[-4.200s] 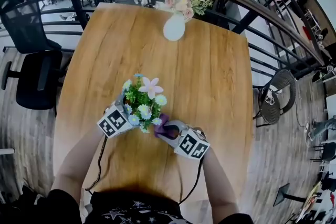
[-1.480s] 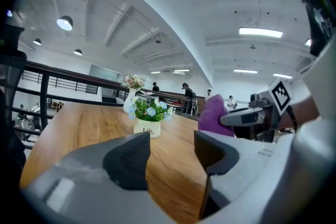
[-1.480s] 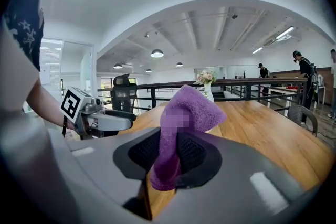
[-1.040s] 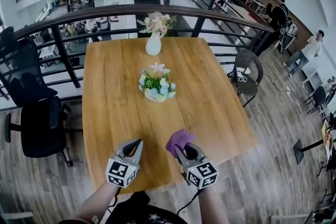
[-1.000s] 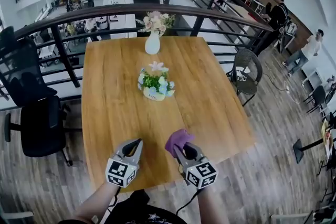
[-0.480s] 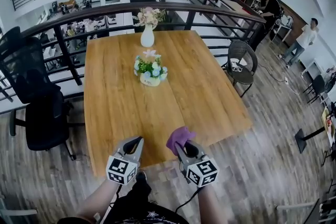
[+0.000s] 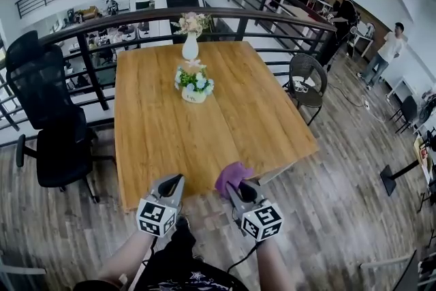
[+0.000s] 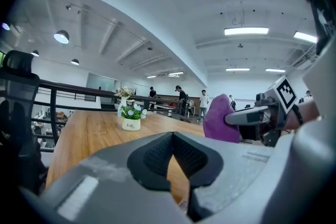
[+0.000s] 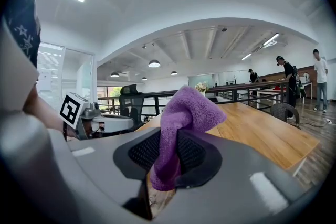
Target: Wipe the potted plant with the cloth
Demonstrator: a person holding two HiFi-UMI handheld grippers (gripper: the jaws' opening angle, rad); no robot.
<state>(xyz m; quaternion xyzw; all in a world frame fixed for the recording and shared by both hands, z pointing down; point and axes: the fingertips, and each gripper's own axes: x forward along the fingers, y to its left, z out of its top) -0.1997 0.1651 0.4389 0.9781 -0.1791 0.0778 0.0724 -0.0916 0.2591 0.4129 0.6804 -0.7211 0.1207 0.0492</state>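
Cloth (image 7: 232, 176) bunched, partly hidden in R tool (image 7: 236, 191)

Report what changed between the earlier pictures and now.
Both tools drew back from the potted plant to the table's near edge; the left tool, earlier at the pot, is shut and empty. Unchanged: the right tool stays clamped on the purple cloth; the vase stands behind the plant.

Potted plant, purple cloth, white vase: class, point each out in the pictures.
potted plant (image 7: 193, 84): head view, on its flowers
purple cloth (image 9: 191, 107): right gripper view, on its bunched top
white vase (image 7: 190, 50): head view, on its belly
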